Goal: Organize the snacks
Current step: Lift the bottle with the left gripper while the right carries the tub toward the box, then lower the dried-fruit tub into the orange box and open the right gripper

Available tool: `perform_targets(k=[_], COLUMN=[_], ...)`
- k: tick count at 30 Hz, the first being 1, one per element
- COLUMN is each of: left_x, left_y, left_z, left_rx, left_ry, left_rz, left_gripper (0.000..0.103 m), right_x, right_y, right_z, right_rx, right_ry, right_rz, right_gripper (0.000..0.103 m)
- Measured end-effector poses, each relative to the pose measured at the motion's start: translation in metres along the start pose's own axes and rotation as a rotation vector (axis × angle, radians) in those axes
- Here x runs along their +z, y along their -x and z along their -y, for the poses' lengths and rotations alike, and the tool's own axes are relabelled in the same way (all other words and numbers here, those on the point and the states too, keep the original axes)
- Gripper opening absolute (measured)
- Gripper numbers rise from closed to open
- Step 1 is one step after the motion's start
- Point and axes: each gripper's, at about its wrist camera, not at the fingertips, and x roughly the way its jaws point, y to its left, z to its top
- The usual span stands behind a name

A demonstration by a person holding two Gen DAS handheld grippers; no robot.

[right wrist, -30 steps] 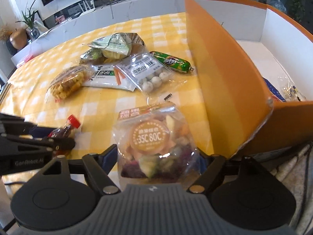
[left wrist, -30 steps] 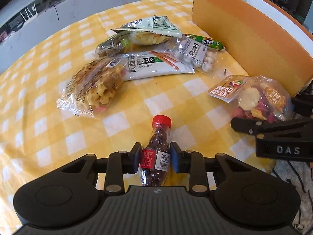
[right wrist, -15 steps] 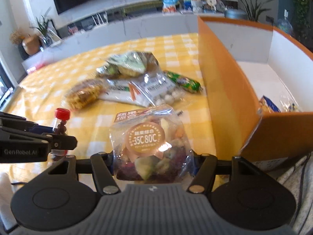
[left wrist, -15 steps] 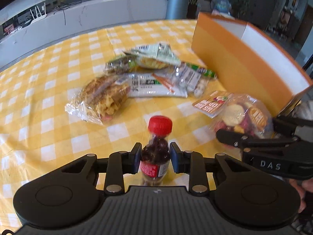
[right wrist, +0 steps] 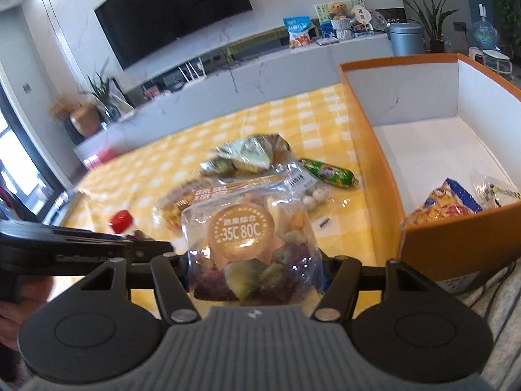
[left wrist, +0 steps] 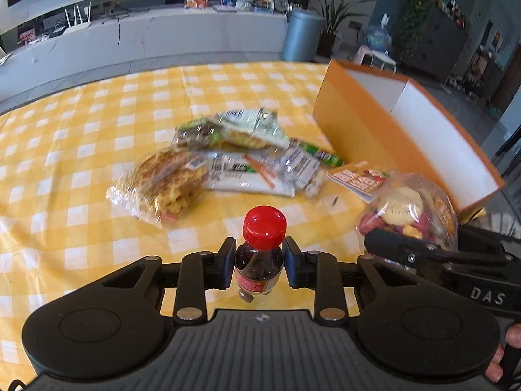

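Observation:
A small clear bottle (left wrist: 264, 226) with a red cap and dark sweets inside stands upright between the pads of my left gripper (left wrist: 260, 262), which is shut on it above the table. My right gripper (right wrist: 254, 270) is shut on a clear bag of mixed dried fruit chips (right wrist: 247, 231) with a round orange label, also off the cloth. In the left wrist view that bag (left wrist: 407, 215) and the right gripper (left wrist: 420, 254) hang close on the right. From the right wrist, the left gripper (right wrist: 156, 247) and the bottle's cap (right wrist: 121, 221) show at the left.
An orange box (right wrist: 374, 163) with white inside stands right of the yellow checked tablecloth (left wrist: 97, 123), with two snack packs (right wrist: 449, 202) in its near corner. Several snack bags (left wrist: 228, 159) and a green sausage (right wrist: 329, 174) lie mid-table.
Both grippers have risen, and the bottle and the fruit bag have come up off the cloth with them. The bottle went from tilted to upright. The views now look further across the room.

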Motion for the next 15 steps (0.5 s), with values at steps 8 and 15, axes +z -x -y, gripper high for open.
perform_targets(k=[8, 15], left_x=[0.027, 0.053], left_y=[0.014, 0.017], left_z=[0.021, 0.041], left_rx=[-0.084, -0.128], left_ry=[0.031, 0.031], left_rz=[0.061, 0.112], left_gripper=[0.034, 0.034], right_x=[0.02, 0.046], right_y=[0.05, 0.099], right_z=[0.031, 0.092], right_rx=[-0.008, -0.091], right_ry=[-0.057, -0.159], right_rz=[0.143, 0.299], right_gripper=[0.062, 0.062])
